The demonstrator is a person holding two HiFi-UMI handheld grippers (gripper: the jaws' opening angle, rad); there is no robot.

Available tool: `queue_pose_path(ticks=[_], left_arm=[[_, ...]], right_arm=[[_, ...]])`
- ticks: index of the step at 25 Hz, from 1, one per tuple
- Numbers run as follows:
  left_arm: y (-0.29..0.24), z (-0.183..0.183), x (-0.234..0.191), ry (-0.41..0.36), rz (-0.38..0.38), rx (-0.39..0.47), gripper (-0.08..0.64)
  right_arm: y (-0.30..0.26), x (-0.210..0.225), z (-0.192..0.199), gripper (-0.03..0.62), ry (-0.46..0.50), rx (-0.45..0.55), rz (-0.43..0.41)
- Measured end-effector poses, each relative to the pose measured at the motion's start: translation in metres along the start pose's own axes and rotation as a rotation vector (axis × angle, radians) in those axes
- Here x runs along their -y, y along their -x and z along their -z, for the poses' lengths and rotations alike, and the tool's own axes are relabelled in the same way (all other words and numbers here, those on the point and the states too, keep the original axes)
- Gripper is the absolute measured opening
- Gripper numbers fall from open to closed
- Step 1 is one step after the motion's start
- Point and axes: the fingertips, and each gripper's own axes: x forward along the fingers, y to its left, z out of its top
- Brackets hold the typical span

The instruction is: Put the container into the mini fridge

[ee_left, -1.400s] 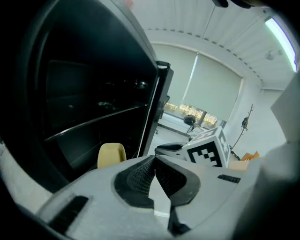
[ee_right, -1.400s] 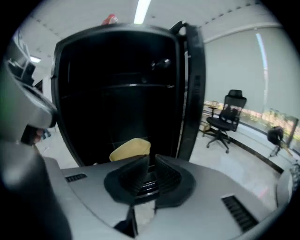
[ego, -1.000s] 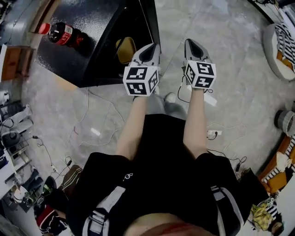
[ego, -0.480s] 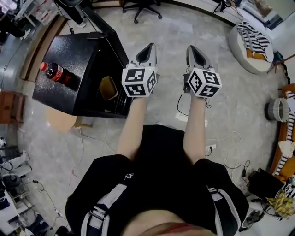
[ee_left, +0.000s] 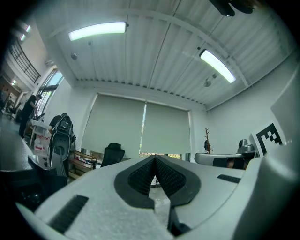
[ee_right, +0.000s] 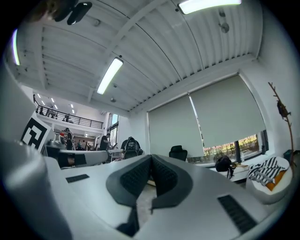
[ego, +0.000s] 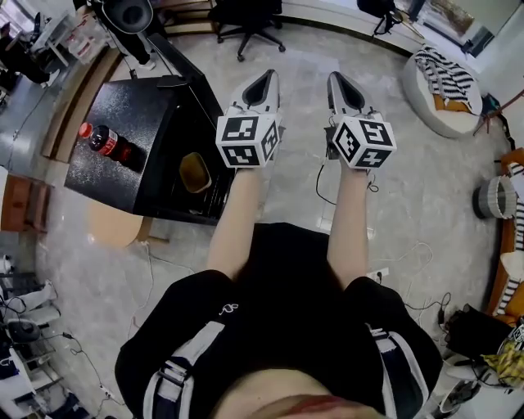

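Note:
The black mini fridge (ego: 123, 176) stands at the left of the head view with its front open. A yellowish container (ego: 195, 172) sits inside the opening. My left gripper (ego: 264, 82) is held out over the floor just right of the fridge, apart from the container. In the left gripper view its jaws (ee_left: 153, 158) are shut with nothing between them. My right gripper (ego: 341, 82) is beside it at the same height. The right gripper view shows its tips (ee_right: 151, 157) closed and empty. Both gripper views look up at the ceiling and window blinds.
A cola bottle (ego: 106, 143) lies on the fridge top. An office chair (ego: 246, 16) stands beyond the fridge. A round cushion with a striped cloth (ego: 442, 82) is at the far right, with a basket (ego: 491, 196) below it. Cables (ego: 327, 176) trail over the tiled floor.
The head view has tilted up and shows more of the room, so the fridge now sits lower and further left. Both grippers stay shut, side by side.

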Motion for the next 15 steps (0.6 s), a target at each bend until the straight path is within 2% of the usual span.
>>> queue_pose_path(ticks=[15], left_arm=[[0.002, 0.000, -0.014, -0.013, -0.023, -0.004, 0.006]], right_arm=[[-0.012, -0.009, -0.004, 0.012, 0.029, 0.008, -0.035]])
